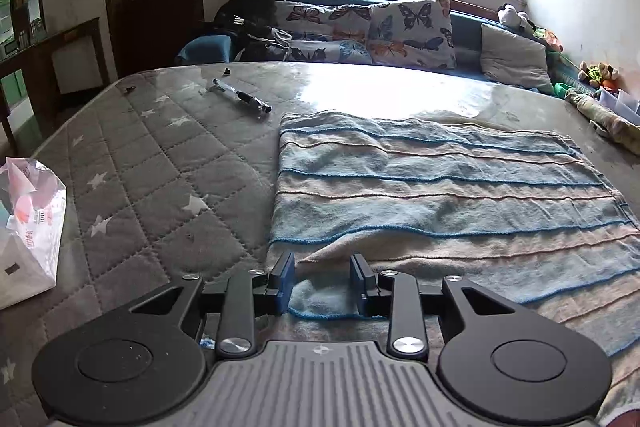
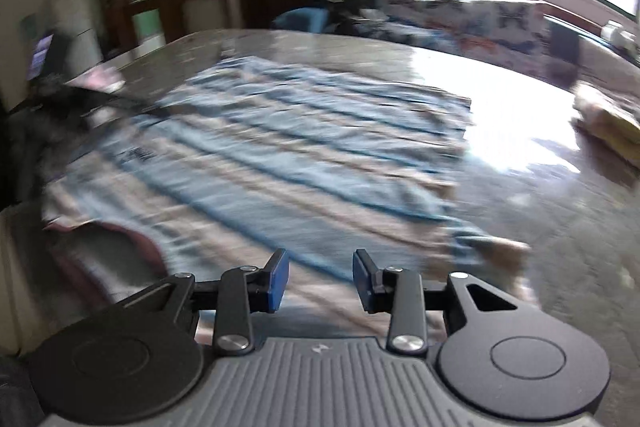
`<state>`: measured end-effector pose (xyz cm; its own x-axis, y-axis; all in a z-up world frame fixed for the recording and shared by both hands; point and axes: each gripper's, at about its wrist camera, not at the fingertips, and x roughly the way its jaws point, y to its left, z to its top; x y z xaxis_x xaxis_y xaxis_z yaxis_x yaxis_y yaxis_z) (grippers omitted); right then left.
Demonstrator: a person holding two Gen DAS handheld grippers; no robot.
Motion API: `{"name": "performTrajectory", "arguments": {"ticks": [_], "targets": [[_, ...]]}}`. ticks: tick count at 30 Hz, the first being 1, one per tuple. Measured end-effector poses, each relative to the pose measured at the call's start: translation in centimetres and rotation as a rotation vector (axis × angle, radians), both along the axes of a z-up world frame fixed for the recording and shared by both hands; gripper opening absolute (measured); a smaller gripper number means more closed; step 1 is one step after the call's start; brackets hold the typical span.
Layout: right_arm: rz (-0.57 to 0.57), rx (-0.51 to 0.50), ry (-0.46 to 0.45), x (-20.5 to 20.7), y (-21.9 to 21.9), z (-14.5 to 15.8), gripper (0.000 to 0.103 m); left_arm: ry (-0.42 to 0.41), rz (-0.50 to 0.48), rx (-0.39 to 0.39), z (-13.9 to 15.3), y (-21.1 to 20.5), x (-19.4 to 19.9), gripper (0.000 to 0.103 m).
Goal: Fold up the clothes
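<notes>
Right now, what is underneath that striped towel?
The striped towel lies flat on a grey quilted cover with white stars, which shows all around it. Whether anything else lies under the towel cannot be seen; the cloth hides it.

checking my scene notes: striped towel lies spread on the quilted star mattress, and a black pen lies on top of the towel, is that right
Not quite. The black pen does not lie on the striped towel; it lies on the bare quilted star mattress, apart from the towel's far left corner. The left wrist view shows it. The towel is spread on the mattress.

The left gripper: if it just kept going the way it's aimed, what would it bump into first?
Most likely the striped towel. The left gripper points down at its near edge, whose fabric already lies between the open jaws.
</notes>
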<state>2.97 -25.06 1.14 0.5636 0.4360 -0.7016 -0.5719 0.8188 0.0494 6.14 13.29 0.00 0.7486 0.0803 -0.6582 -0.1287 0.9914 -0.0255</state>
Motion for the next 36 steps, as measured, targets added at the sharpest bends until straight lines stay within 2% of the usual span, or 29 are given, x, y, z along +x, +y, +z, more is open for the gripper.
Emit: {"name": "performTrajectory", "arguments": {"ticks": [4, 11, 19, 22, 29, 36], "targets": [[-0.106, 0.009, 0.008, 1.7, -2.2, -0.8, 0.035, 0.001, -0.007, 0.01, 0.3, -0.5, -0.4, 0.041], [-0.192, 0.052, -0.005, 3.6, -3.9, -1.0, 0.035, -0.021, -0.082, -0.002, 1.5, -3.6, -1.6, 0.048], [-0.303, 0.031, -0.022, 4.4, -6.2, -1.7, 0.035, -0.033, -0.197, -0.009, 2.4, -7.4, -3.0, 0.048], [-0.305, 0.041, -0.046, 4.4, -6.2, -1.2, 0.035, -0.038, -0.25, -0.021, 2.6, -9.3, -3.2, 0.048], [-0.316, -0.108, -0.11, 5.0, -5.3, -2.9, 0.034, -0.045, -0.372, -0.033, 2.8, -13.5, -3.8, 0.049], [-0.408, -0.113, -0.124, 5.3, -7.1, -2.4, 0.034, -0.021, -0.466, -0.022, 2.0, -16.6, -4.3, 0.049]]}}
